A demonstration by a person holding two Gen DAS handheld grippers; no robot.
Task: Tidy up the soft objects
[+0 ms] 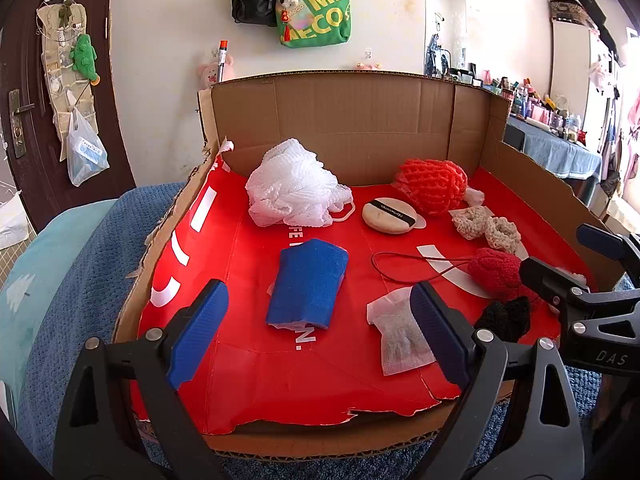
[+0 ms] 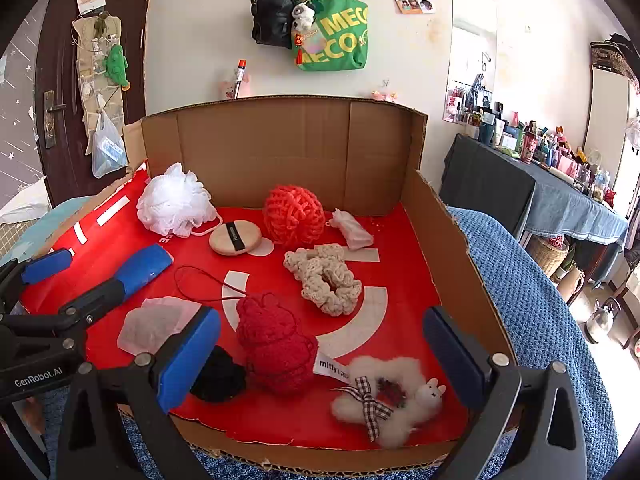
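A cardboard tray (image 1: 352, 120) (image 2: 280, 148) with a red lining holds soft things. In the left wrist view: a white mesh puff (image 1: 294, 190), a blue folded cloth (image 1: 308, 284), a round powder puff (image 1: 390, 216), an orange knit ball (image 1: 432, 186), a white sachet (image 1: 400, 336). My left gripper (image 1: 320, 332) is open and empty, above the near edge by the blue cloth. In the right wrist view: a dark red knit item (image 2: 276, 344), cream scrunchies (image 2: 326, 276), a black scrunchie (image 2: 218, 376), a white fluffy scrunchie with a bow (image 2: 384, 396). My right gripper (image 2: 320, 360) is open and empty above these.
The tray sits on a blue towel (image 2: 532, 292) on a bed. Tray walls rise at the back and right; the left side is torn and low. A dresser with bottles (image 2: 560, 168) stands at the right. Bags hang on the wall (image 1: 316, 4).
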